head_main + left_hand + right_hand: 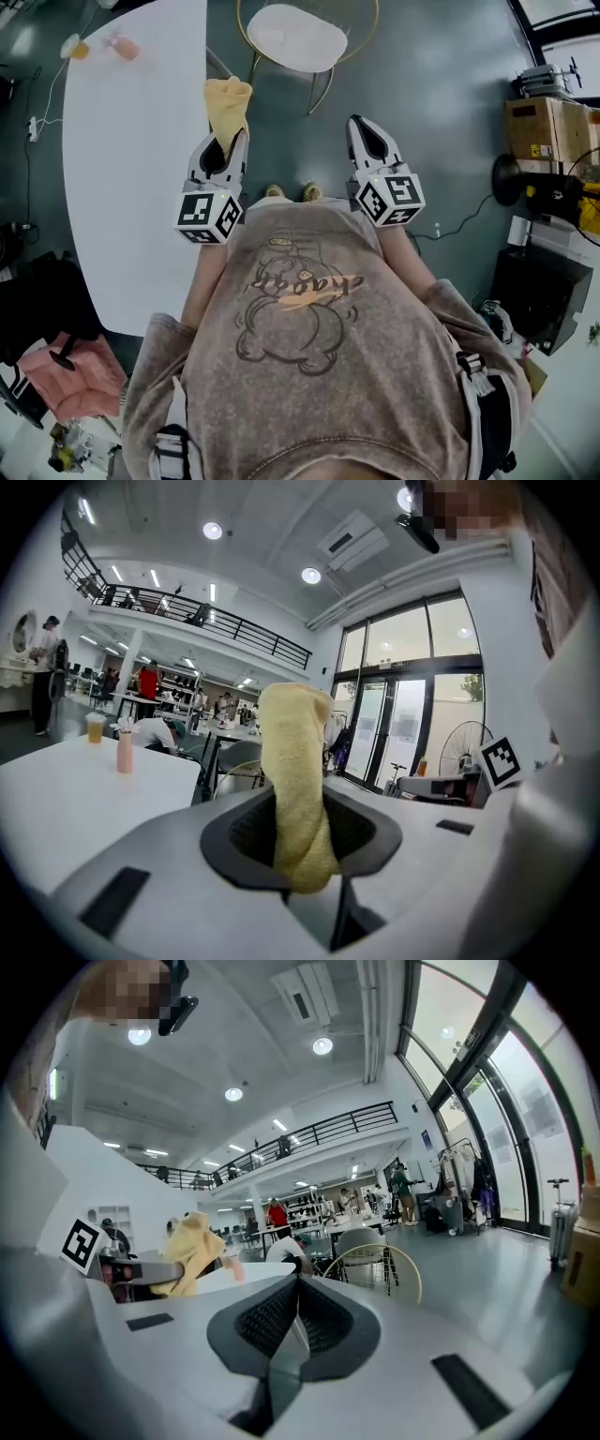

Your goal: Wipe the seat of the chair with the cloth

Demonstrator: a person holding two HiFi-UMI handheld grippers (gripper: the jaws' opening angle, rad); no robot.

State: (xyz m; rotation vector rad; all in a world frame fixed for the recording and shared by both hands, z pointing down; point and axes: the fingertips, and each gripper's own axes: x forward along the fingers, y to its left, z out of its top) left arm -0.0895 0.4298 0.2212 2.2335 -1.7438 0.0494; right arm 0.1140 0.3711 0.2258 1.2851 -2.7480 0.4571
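Yellow cloth point(228, 108), white chair seat point(296, 37), white table point(131, 187).

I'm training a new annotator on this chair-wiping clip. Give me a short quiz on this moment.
1. Fill in: the right gripper has its jaws ____.
2. Which one holds the cloth? A) left gripper B) right gripper C) neither
3. True or false: the cloth lies on the chair seat.
Key: 1 shut, with nothing between them; 2 A; 3 false, it is held up, clear of the seat.
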